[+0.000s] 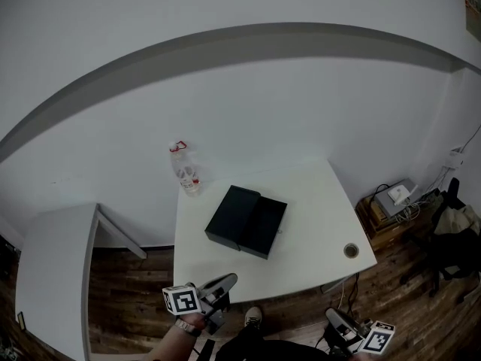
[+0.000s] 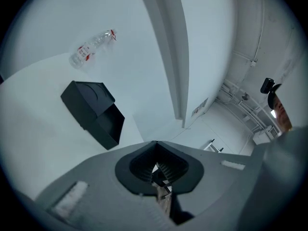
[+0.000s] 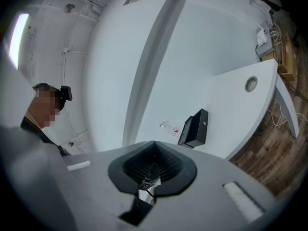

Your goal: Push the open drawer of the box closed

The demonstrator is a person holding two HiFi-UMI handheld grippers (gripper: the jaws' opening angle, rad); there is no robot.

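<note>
box [image 1: 231, 215] – ctr of table [image 1: 316, 201] | drawer [image 1: 267, 228] out to R | bottle [image 1: 186, 171] behind-L

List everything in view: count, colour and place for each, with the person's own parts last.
white rectangular table: one, white, centre
black box with open drawer: one, black, mid-table
clear plastic bottle with red label: one, clear, table's far-left corner
round grommet: one, grey, table's near-right corner
second white table: one, white, left
grey device on wooden stand: one, grey, floor right
dark bag: one, dark, far right
left gripper: one, grey, shut, bottom centre
right gripper: one, grey, shut, bottom right
</note>
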